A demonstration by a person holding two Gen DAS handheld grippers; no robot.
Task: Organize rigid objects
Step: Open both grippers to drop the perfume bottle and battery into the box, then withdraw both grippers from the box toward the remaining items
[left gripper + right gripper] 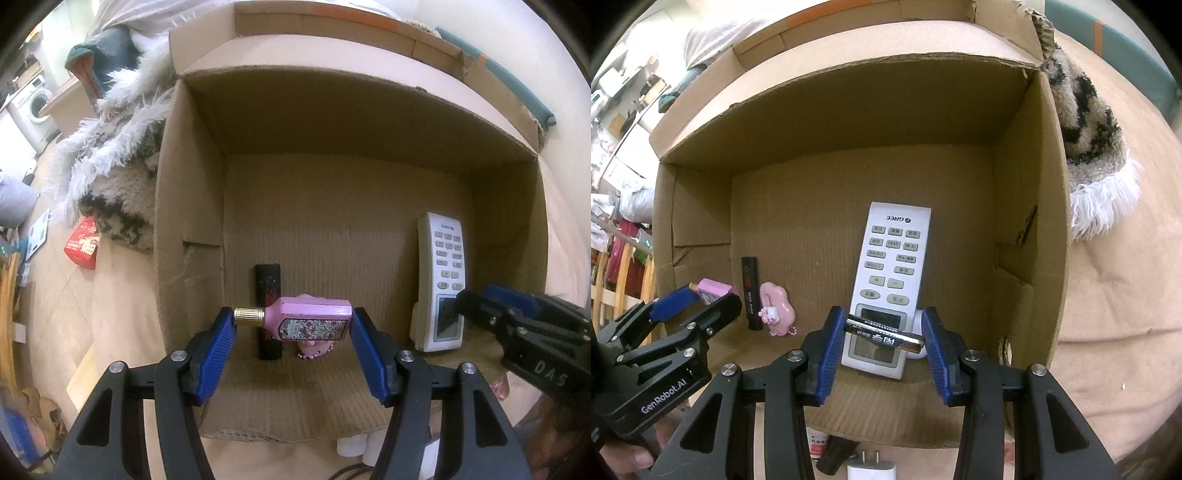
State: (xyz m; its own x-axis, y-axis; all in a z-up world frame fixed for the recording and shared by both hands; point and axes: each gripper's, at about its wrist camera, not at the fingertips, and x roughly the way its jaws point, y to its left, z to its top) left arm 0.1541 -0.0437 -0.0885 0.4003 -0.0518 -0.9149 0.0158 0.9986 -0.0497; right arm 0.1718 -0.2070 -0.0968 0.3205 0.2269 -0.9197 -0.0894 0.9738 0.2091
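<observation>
1. A large open brown corrugated cardboard box (332, 206) is lying with its flaps folded out, taking up most of both wrist views; the items below are sitting on its ribbed floor or hanging above it.
2. A fluffy grey-and-white patterned blanket with a long white fringe (110, 147) is lying against the outside of the box wall.
3. A white rectangular air-conditioner remote control (886, 280) is lying flat on the box floor, with "GREE" printed at its far end, upside down to the camera; its grey buttons carry small writing too fine to read.
4. The left gripper (291, 325), black with blue ribbed pads and marked "GenRobot.AI" on its side in the right wrist view, is clamping a pink flat perfume bottle with a gold ribbed cap and a floral label (306, 323) lengthwise, above the box floor.
5. The right gripper (882, 334), marked "DAS", is gripping a silver-and-black cylindrical battery (884, 332) end to end, over the remote's display; its printed characters are showing, though I cannot make them out.
6. A black slim stick-shaped object with red markings (751, 291) is lying on the floor beside a pink cloud-shaped charm with a small cat figure (777, 308).
</observation>
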